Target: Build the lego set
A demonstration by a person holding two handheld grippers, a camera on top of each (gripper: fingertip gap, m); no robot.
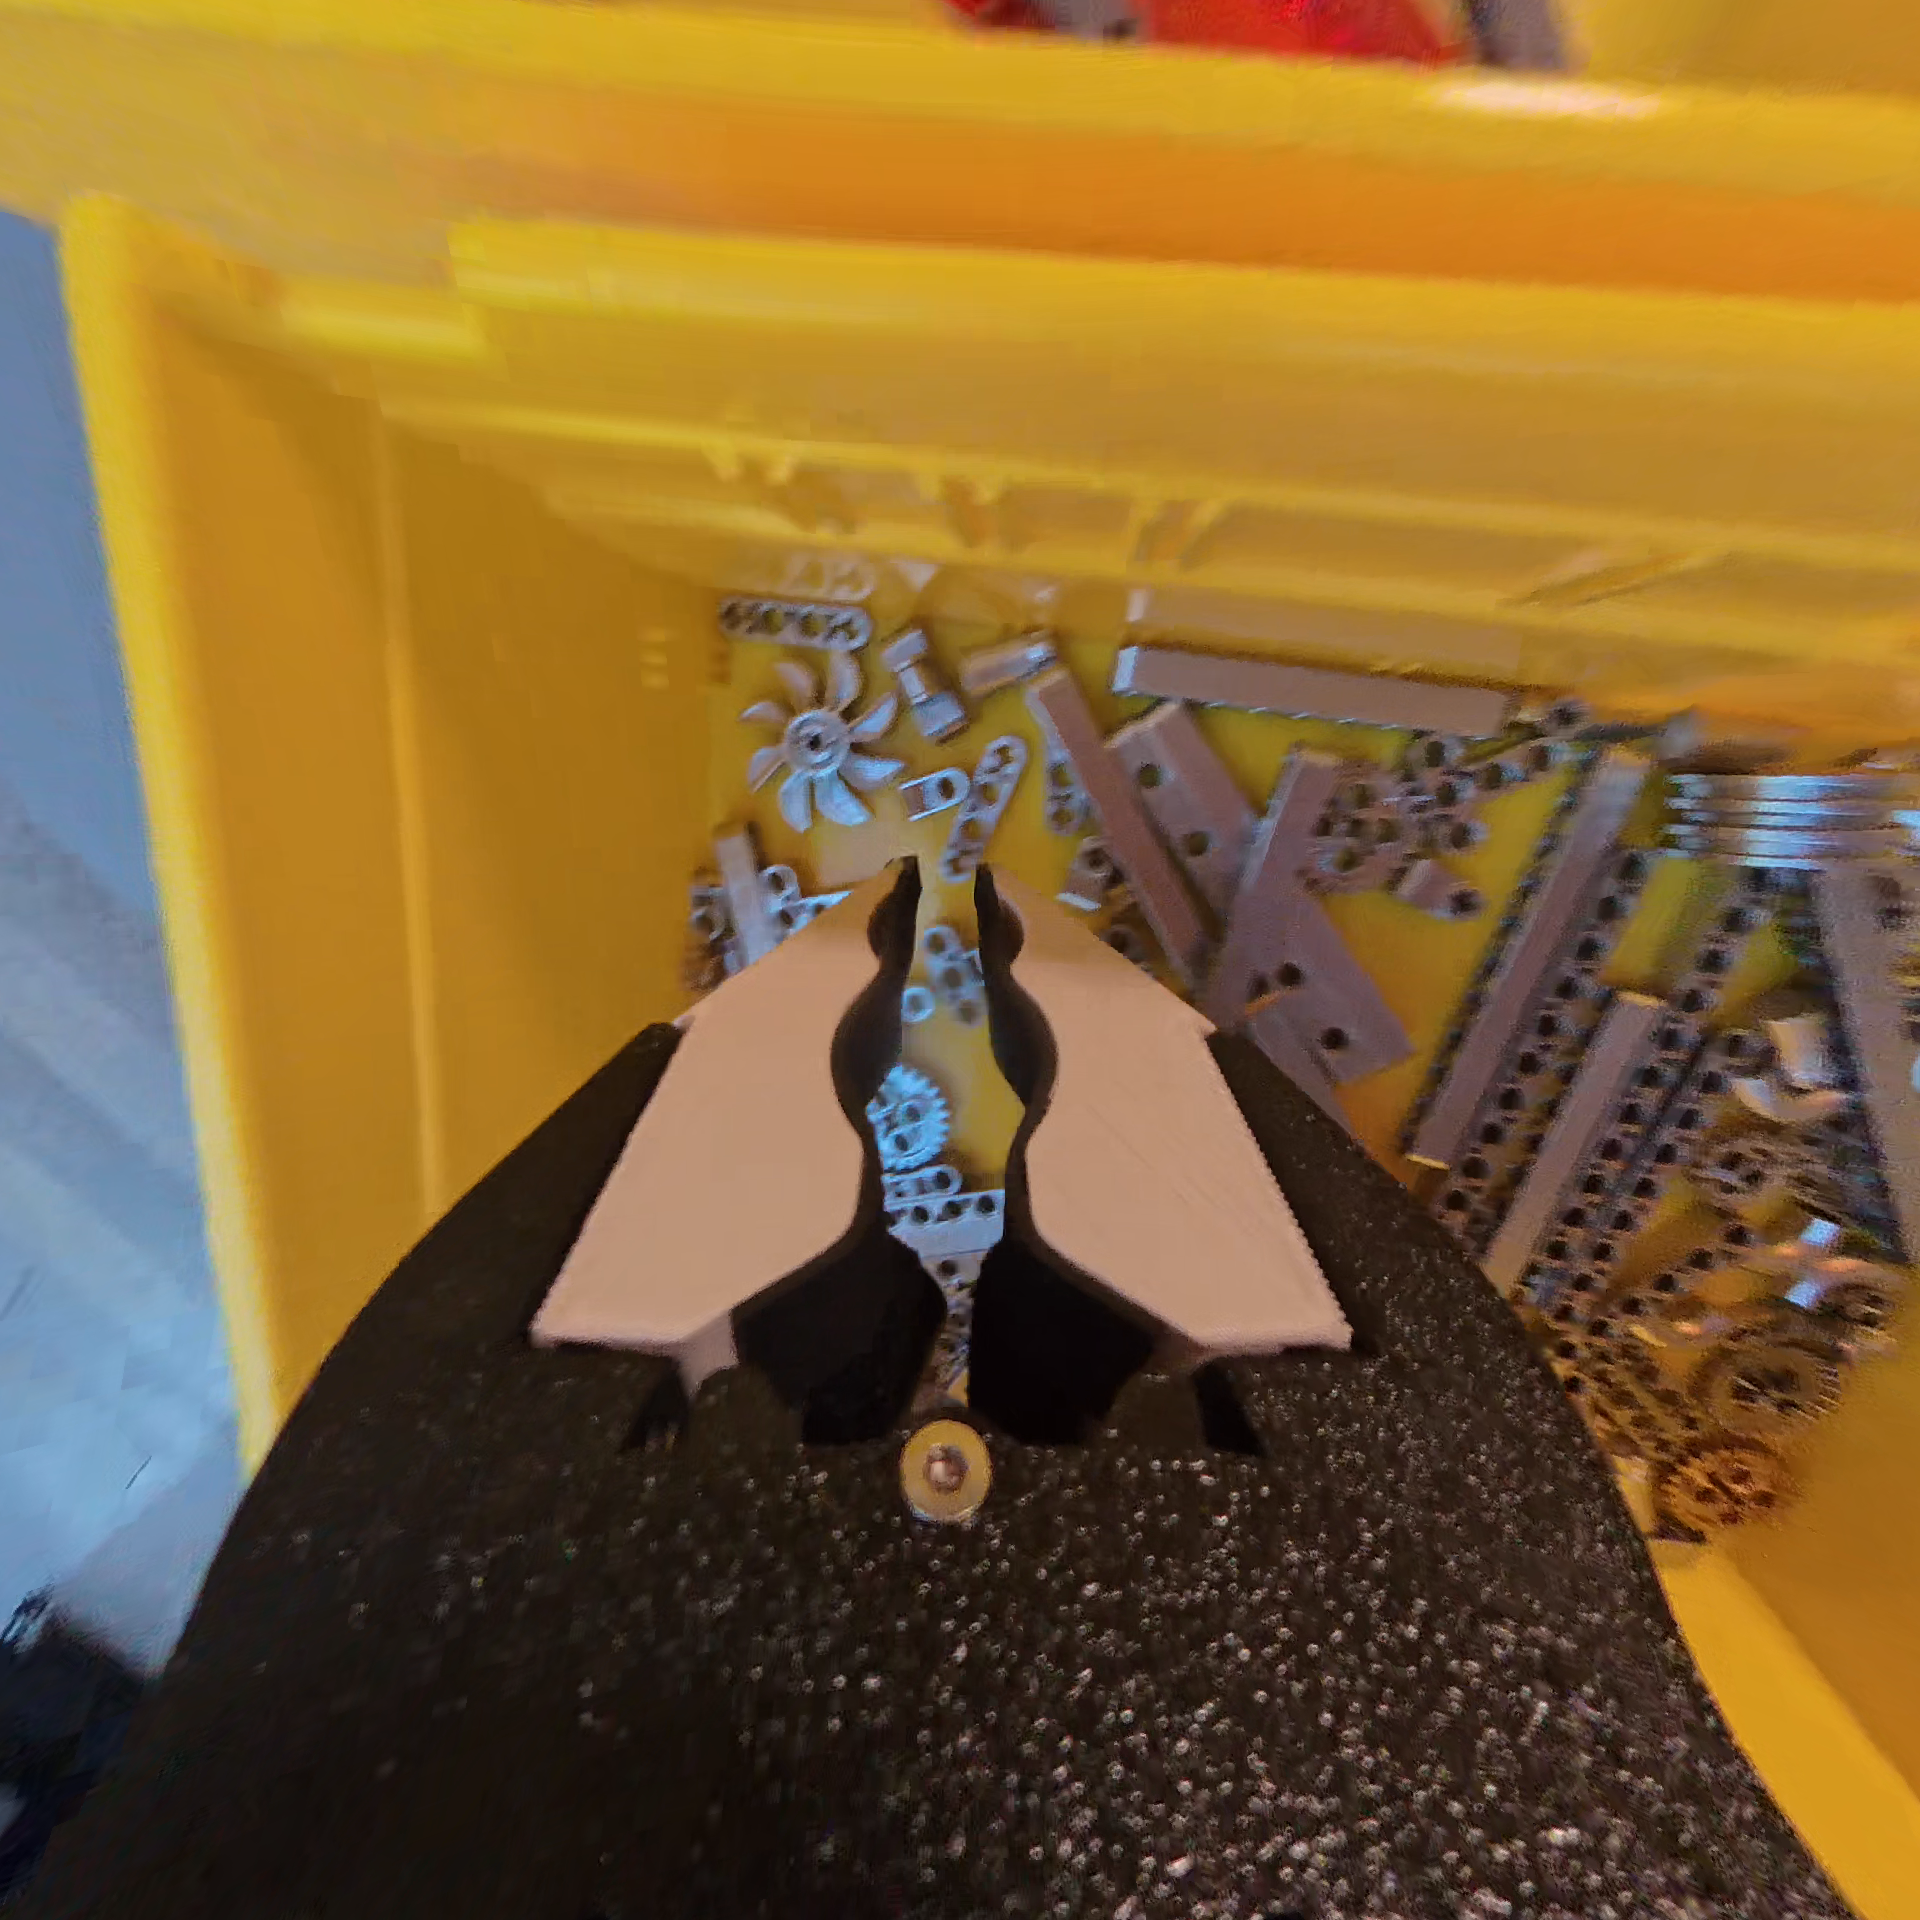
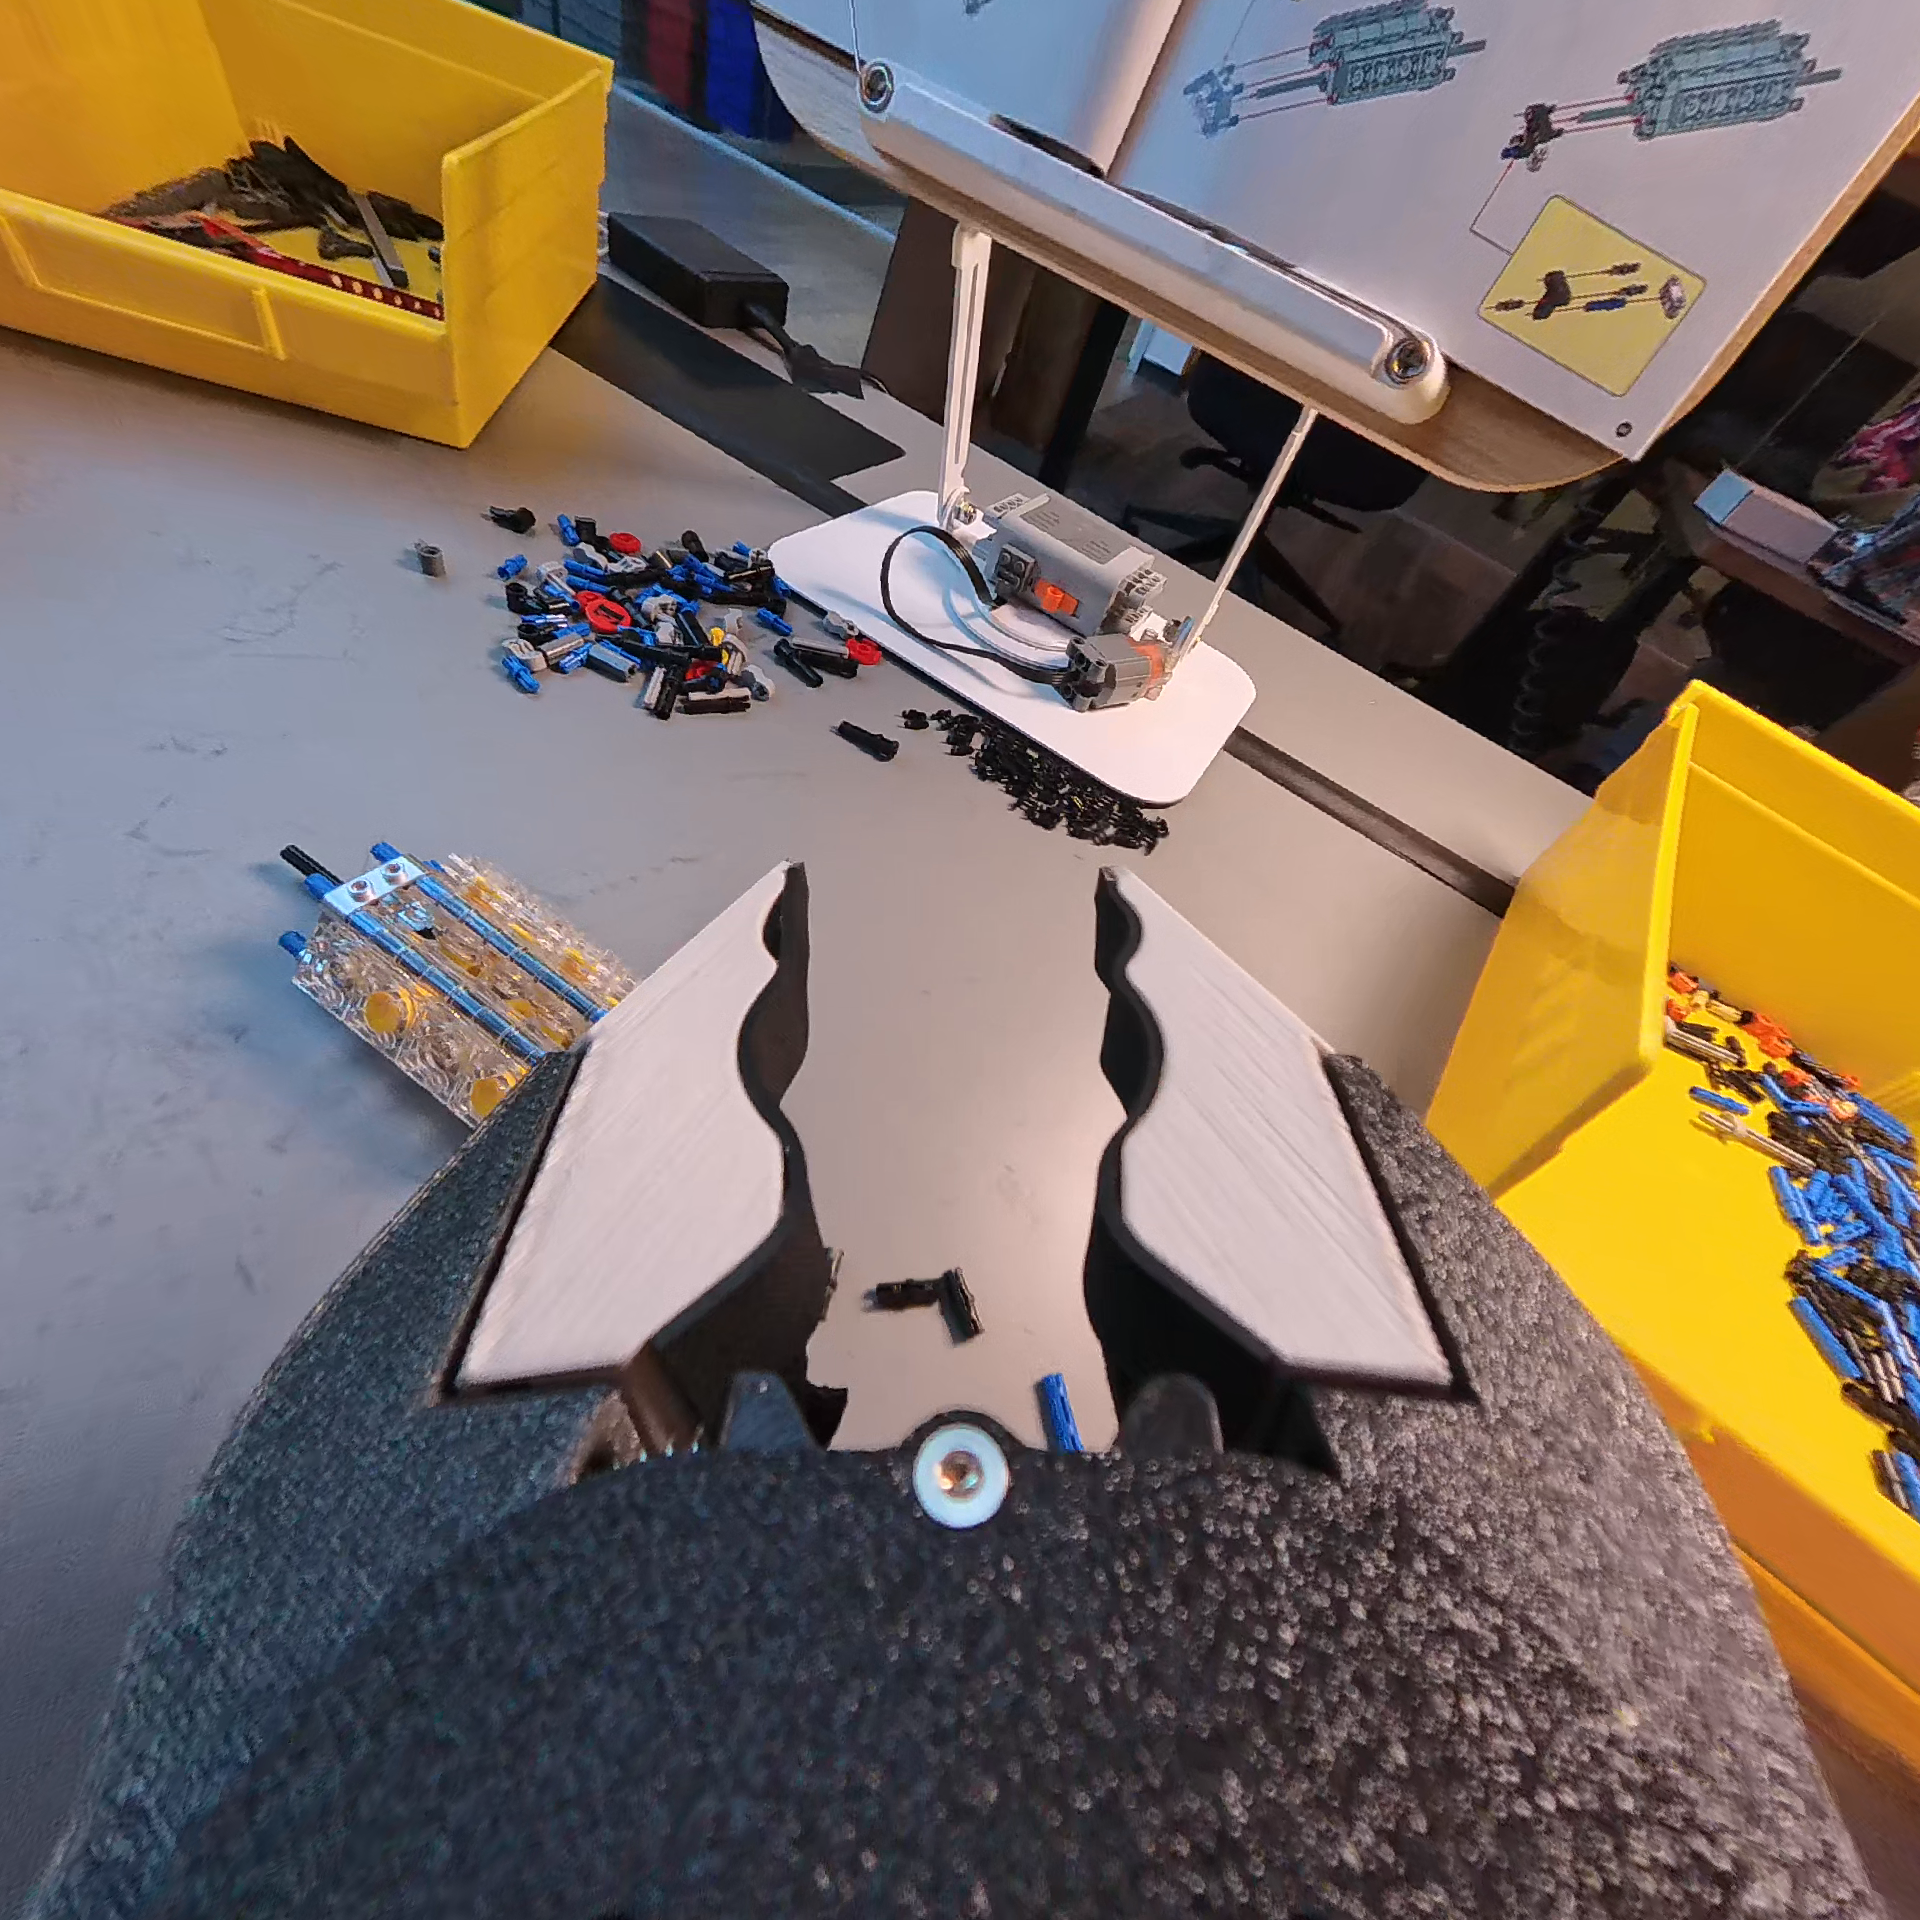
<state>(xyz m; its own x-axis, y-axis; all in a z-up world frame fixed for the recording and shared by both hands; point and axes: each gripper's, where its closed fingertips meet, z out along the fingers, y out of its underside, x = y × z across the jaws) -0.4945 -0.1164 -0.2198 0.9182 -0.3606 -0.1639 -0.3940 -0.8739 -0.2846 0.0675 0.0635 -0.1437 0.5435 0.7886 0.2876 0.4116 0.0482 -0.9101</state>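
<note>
My left gripper (image 1: 945, 883) hangs inside a yellow bin (image 1: 312, 831), just above a heap of grey beams, gears and pins (image 1: 1299, 935). Its jaws stand only a narrow gap apart, and I see nothing between them. A grey fan-shaped part (image 1: 821, 753) lies just beyond the tips, and a grey gear (image 1: 909, 1122) shows through the gap. My right gripper (image 2: 951, 894) is wide open and empty, held above the grey table (image 2: 208, 675). Two small black pins (image 2: 925, 1299) and a blue pin (image 2: 1058, 1408) lie on the table under it. A clear block assembly with blue axles (image 2: 457, 966) lies to its left.
A loose pile of blue, black, red and grey small parts (image 2: 644, 623) and a scatter of black pins (image 2: 1039, 774) lie ahead. A white stand (image 2: 1143, 727) carries grey motor parts and an instruction board (image 2: 1455, 156). Yellow bins stand at far left (image 2: 343, 343) and at right (image 2: 1662, 1195). Left tips to right tips: about 60 centimetres. The blue pin (image 2: 1058, 1408) lies around 12 centimetres away from my right fingertips.
</note>
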